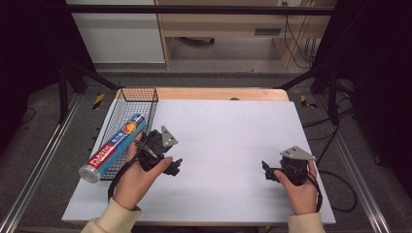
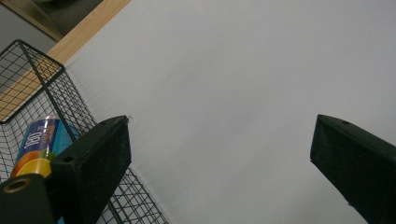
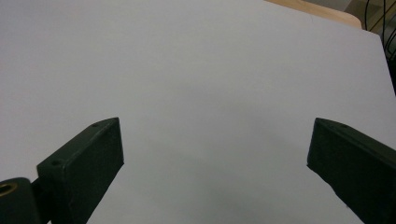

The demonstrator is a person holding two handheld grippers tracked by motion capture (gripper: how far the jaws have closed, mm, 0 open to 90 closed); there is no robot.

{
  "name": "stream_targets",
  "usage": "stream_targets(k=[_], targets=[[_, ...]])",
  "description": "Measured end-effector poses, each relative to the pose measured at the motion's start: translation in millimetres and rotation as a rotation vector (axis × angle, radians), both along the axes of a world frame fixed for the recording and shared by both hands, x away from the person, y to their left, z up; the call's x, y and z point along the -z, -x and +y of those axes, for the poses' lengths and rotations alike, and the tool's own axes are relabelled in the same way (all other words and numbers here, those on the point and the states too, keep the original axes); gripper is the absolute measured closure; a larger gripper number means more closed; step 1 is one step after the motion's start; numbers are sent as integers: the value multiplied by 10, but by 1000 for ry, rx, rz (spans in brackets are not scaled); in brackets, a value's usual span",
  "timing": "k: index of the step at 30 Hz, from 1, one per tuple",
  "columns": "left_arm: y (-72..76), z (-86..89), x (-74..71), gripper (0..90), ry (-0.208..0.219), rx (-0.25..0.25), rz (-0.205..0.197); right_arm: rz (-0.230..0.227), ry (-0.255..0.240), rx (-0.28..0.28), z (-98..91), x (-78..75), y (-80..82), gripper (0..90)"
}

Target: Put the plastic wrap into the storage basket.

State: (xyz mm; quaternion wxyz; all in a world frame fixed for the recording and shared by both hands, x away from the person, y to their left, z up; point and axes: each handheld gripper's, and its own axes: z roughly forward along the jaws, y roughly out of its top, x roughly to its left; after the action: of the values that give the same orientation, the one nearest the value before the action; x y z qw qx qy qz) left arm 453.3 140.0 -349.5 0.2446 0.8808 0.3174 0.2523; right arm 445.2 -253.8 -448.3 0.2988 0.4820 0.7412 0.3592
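left tongs point(image 1: 174, 167): hovering beside wire basket point(image 1: 127, 109), jaws gaping wide, gripping nothing
right tongs point(image 1: 268, 172): resting near-right on desk point(image 1: 228, 141), gaping wide, empty

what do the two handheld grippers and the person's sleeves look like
The left gripper and right gripper are black, blocky handheld units with flat rectangular black jaws. Each carries a grey three-cornered plate on top and trails a black cable. The person wears cream sleeves with ribbed cuffs.
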Motion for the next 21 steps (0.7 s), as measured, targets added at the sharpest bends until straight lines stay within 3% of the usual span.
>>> stream_targets(k=[4, 7, 10, 16, 21], targets=[[4, -49, 52, 52, 2, 19, -2, 0, 6, -4, -15, 6, 45, 40], [-6, -63, 81, 54, 44, 22, -34, 3, 7, -7, -29, 13, 91, 40], [-17, -82, 116, 55, 58, 34, -37, 3, 5, -6, -30, 15, 112, 40], [-38, -177, 271, 54, 67, 104, -29, 2, 8, -6, -46, 23, 171, 40], [-76, -258, 461, 53, 97, 156, -27, 12, 0, 5, -73, 37, 214, 40]])
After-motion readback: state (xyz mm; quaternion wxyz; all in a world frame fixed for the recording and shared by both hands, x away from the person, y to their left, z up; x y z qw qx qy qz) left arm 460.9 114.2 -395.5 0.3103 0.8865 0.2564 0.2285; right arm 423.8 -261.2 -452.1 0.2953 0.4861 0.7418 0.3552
